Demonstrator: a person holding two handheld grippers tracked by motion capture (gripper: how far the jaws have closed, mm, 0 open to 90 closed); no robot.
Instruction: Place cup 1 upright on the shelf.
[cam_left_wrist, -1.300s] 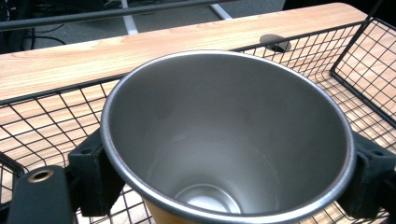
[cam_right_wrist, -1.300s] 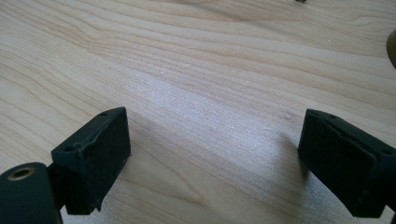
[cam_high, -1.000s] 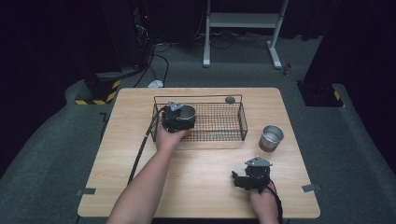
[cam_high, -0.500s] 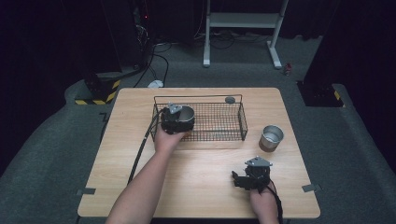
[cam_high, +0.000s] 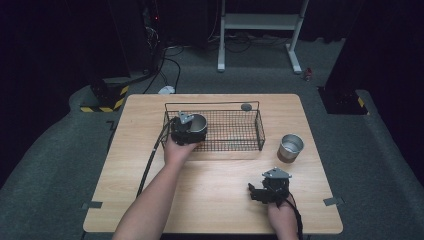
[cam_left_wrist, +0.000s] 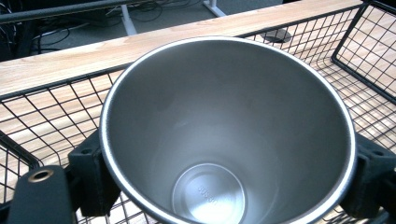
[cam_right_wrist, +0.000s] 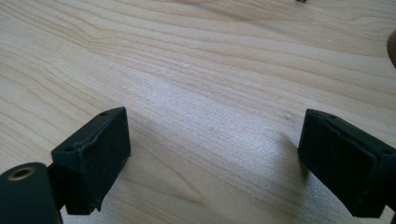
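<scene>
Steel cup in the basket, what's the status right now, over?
Left hand-held gripper shut on steel cup, over the wire basket. Right hand-held gripper open, empty, low over table. Second cup stands outside basket.

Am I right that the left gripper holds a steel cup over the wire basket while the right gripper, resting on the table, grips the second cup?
Not quite: the right gripper grips nothing. The right gripper view shows its jaws apart with only bare table between them, and the high view shows the second cup standing apart beside the wire basket. The left gripper does hold a steel cup there.

steel cup (cam_left_wrist: 224, 135): base cut off by frame bottom | small dark disc (cam_high: 246, 106) beyond basket: too small to identify
</scene>
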